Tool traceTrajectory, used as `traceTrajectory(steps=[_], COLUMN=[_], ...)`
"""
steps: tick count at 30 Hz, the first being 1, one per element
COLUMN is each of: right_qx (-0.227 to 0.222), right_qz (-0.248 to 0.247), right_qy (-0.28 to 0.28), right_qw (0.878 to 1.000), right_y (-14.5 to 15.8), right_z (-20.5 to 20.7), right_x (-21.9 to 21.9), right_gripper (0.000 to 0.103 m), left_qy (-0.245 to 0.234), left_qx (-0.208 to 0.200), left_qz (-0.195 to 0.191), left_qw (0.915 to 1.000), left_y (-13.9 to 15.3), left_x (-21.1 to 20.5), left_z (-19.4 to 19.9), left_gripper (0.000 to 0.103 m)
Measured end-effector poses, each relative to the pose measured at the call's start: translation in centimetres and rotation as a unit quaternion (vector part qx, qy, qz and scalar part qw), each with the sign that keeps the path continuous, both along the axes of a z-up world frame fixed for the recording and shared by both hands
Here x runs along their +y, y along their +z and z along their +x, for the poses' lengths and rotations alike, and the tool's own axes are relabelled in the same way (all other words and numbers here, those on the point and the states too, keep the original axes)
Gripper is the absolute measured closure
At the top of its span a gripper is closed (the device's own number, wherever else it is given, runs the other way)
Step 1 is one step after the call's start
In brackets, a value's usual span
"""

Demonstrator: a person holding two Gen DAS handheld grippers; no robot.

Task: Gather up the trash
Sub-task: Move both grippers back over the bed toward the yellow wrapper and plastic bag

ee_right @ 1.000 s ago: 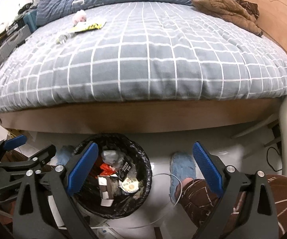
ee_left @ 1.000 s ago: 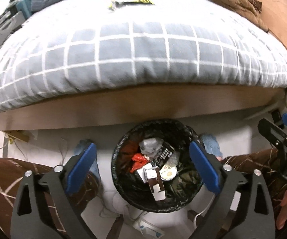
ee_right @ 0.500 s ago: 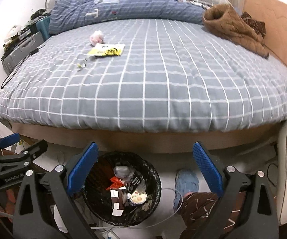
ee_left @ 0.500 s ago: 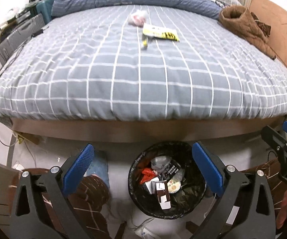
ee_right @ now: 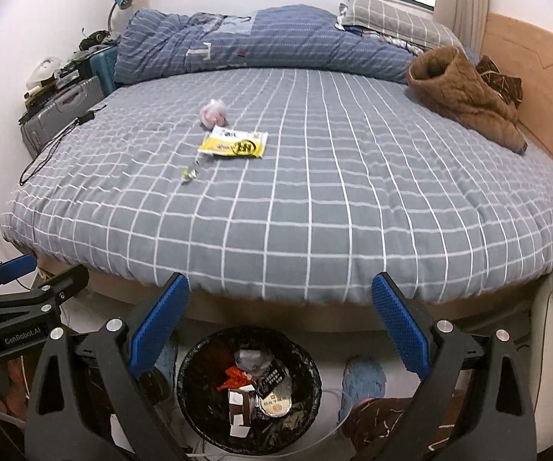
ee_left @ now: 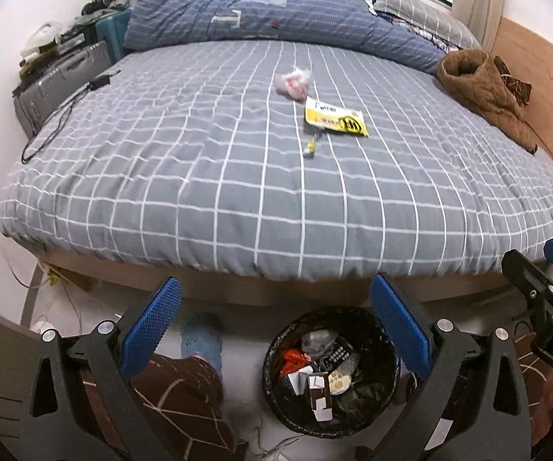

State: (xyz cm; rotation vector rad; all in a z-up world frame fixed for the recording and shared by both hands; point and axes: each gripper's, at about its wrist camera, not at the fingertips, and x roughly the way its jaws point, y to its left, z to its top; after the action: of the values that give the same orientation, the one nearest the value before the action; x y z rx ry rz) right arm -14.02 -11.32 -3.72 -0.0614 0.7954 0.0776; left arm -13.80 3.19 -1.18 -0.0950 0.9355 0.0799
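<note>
Nearest me, my left gripper (ee_left: pixel 276 330) and right gripper (ee_right: pixel 280 330) both hang with jaws spread wide and nothing between them, above the black trash bin (ee_left: pixel 388 365) on the floor at the foot of the bed (ee_left: pixel 238 192), my slippered feet on either side of it. Farther off on the checked cover lie a small twisted wrapper (ee_left: pixel 309 147), then a yellow packet (ee_left: pixel 336 118), then a crumpled pink-and-white wad (ee_left: pixel 294 82), close together in a line. Beyond them, a brown jacket (ee_right: pixel 464 96) sits near the wooden headboard.
</note>
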Motion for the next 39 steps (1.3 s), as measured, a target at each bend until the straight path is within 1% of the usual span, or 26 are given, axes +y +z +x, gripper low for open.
traceTrajectory(steps=[10,16,20,23,29,33,39], right_qx=[-0.013,-0.019,-0.021,-0.021,-0.017,-0.009,0.006], right_qz=[-0.002,-0.008,-0.009,-0.008,-0.011,-0.015,-0.016], right_qy=[0.012,0.021,0.023,0.028,0.041,0.046,0.044], right_qw=[1.000,1.000,0.999,0.999,0.999,0.999,0.999], right_y=[2.5,3.4,3.6,3.7,3.0,1.9,-0.2], right_z=[2.6,5.0,6.9,8.2,11.5,14.8,20.3], right_x=[1.4,2.5,3.2,3.8,5.4,6.4,7.7], right_gripper=[0.011,0.011,0.011,0.011,0.011,0.011,0.011], left_qy=[0.004,0.006,0.012,0.011,0.015,0.019,0.031], left_qx=[-0.009,-0.013,-0.018,-0.021,-0.022,-0.018,-0.015], left_qz=[-0.002,0.001,-0.005,0.000,-0.001,0.004,-0.003], left_qw=[1.0000,0.9999,0.9998,0.9997,0.9997,0.9996,0.9994], left_y=[2.1,2.9,3.2,3.3,2.7,1.7,0.0], left_x=[1.2,1.9,2.9,3.2,4.4,5.5,7.7], left_z=[1.7,3.8,5.7,7.3,10.8,13.4,17.1], left_gripper=[0.006,0.006,0.006,0.006,0.006,0.006,0.006])
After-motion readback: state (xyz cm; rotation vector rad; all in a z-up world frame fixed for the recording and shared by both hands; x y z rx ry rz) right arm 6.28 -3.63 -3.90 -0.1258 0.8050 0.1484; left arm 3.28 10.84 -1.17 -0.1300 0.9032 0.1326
